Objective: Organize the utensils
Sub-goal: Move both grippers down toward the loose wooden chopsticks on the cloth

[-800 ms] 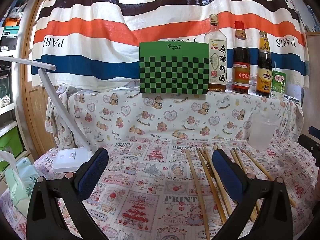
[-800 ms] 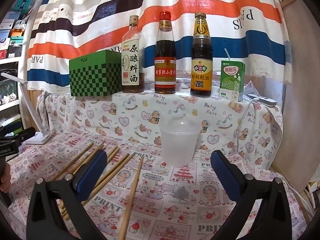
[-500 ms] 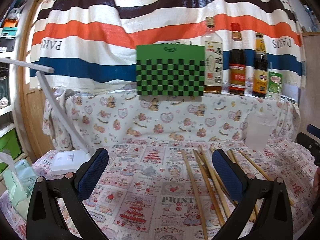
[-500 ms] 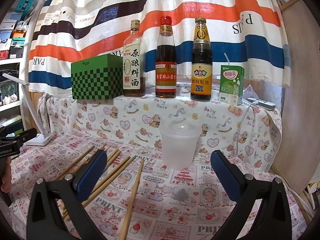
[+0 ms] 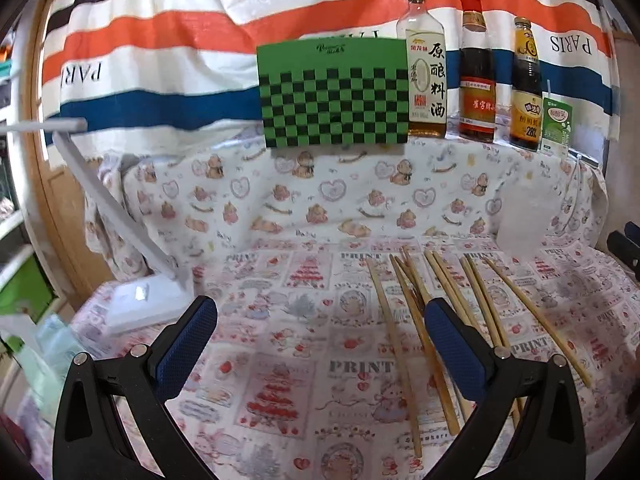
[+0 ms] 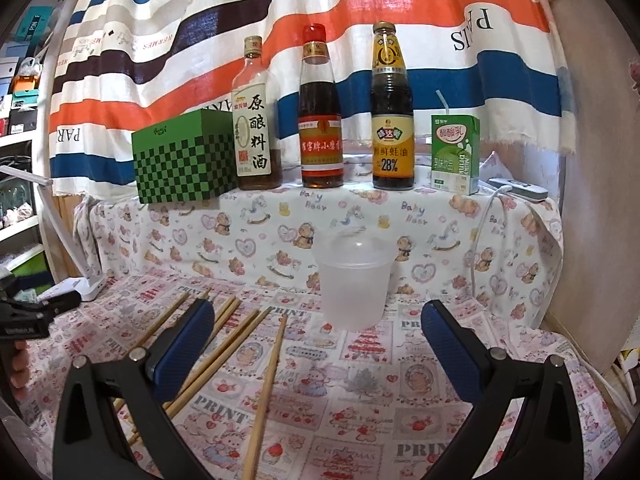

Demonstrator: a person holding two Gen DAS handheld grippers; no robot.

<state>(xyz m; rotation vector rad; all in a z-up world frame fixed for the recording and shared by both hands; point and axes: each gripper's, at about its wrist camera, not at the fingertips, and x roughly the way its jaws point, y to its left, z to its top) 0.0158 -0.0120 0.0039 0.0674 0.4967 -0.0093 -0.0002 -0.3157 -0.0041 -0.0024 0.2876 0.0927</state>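
The left gripper is held w/ jaws spread wide, nothing between the pads; same for the right gripper, fully released, nothing gripped. Wooden chopsticks are seen scattered loose on the printed tablecloth, fanned out approx. in front of and under the left gripper's right finger. In the right wrist view the chopsticks lie at lower left, one apart from the rest. A translucent plastic cup w/ domed lid is stood upright on the cloth, near the chopstick tips but not touching. Three sauce bottles, a green checkered box & a drink carton are lined on the raised ledge behind. A white desk lamp is at left.
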